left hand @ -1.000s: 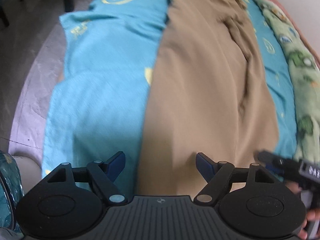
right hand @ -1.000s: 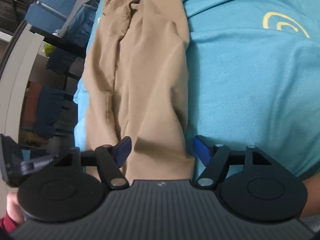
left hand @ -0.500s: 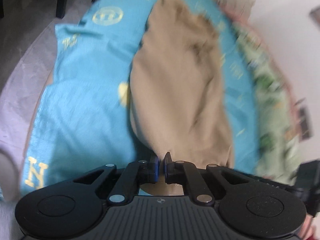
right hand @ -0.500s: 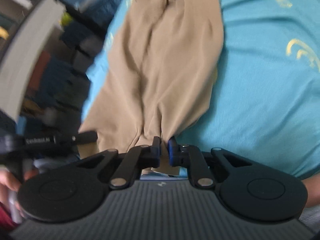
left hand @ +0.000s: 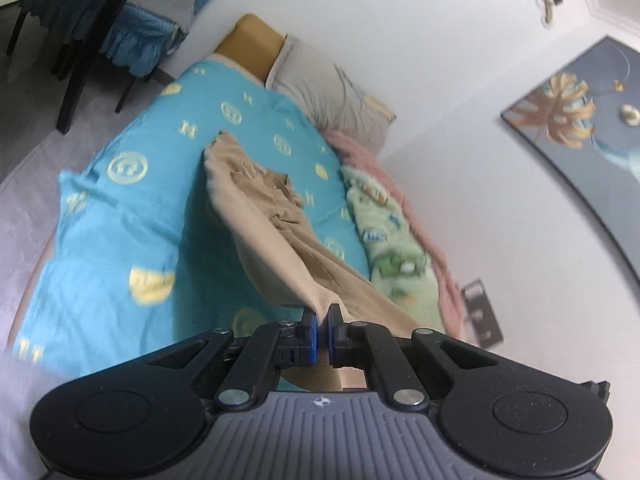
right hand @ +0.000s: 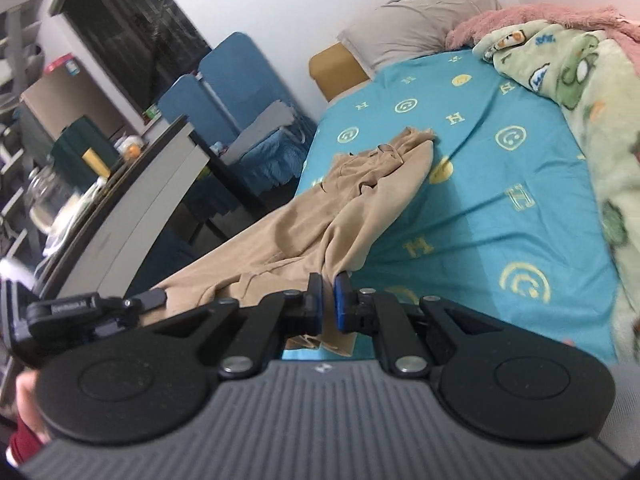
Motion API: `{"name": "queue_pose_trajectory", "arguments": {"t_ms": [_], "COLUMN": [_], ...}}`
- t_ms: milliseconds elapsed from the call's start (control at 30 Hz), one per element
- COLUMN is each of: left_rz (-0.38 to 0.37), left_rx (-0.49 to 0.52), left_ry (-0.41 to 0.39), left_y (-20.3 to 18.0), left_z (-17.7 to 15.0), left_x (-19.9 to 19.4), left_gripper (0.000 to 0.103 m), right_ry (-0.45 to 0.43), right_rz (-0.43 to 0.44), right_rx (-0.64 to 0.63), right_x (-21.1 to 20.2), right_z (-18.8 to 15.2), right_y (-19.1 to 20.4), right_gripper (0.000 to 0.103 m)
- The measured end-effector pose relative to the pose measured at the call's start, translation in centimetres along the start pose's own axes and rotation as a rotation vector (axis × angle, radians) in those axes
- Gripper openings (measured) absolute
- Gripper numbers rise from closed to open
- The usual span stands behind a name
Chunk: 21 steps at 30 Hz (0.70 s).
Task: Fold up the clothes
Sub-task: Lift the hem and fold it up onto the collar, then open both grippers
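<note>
Both claws, spread over flat trousers a second ago, now pinch them: the left claw and right claw each grip a hem of the trousers, which rise off the sheet ahead. Only "H" marks read on the sheet. The left view alone shows a painting; the right alone a desk.

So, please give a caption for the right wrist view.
Right gripper shut on tan trousers, lifting them over the blue bedsheet.

Left gripper and right gripper both angle downward, jaws clamped on cloth.
</note>
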<state>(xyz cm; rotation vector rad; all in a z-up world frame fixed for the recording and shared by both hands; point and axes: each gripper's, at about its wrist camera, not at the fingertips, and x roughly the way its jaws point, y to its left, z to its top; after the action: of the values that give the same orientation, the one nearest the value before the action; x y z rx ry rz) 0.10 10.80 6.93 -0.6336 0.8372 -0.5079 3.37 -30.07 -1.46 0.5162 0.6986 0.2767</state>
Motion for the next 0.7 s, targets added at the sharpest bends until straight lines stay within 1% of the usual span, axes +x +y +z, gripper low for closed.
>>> {"name": "queue_pose_trajectory", "arguments": {"t_ms": [67,133,200,300,367,500,633,700], "left_rz": [0.024,0.053,0.084,0.126,0.154,0.249,0.352,0.398], "left_rx": [-0.029,-0.066,-0.074,-0.077,-0.063,0.036,0.091,0.14], "left_ry": [0.041,0.072,0.07,0.066,0.042,-0.017,-0.042,-0.053], "left_y": [0.7,1.5,2.4,3.3,4.0,4.1,5.5,6.4], "left_z": [-2.4,-3.3,-2.2,0.4,3.2,7.6,10.3,10.9], "left_x": [-0.1,0.8,2.7,6.1,8.9,14.9,20.9,23.8], "left_gripper": [0.005,0.005,0.005,0.005,0.005,0.005,0.005,0.005], "right_ry": [0.03,0.054,0.051,0.025,0.015,-0.01,0.016,0.02], "right_rz": [-0.003,-0.018,-0.03,-0.059,-0.089,-0.138,-0.188,-0.21], "right_rx": [0.007,0.03,0.059,0.094,0.105,0.125,0.147,0.14], "right_x": [-1.0,-1.2,-0.3,2.1,4.4,10.9,18.2,21.4], "right_z": [-1.9,-3.1,-3.3,-1.5,0.1,4.3,7.0,7.5], "right_y": [-0.6,-1.1,-1.6,-2.3,-2.7,-4.4,-6.3,-7.1], "right_gripper": [0.009,0.009,0.009,0.01,0.01,0.01,0.01,0.01]}}
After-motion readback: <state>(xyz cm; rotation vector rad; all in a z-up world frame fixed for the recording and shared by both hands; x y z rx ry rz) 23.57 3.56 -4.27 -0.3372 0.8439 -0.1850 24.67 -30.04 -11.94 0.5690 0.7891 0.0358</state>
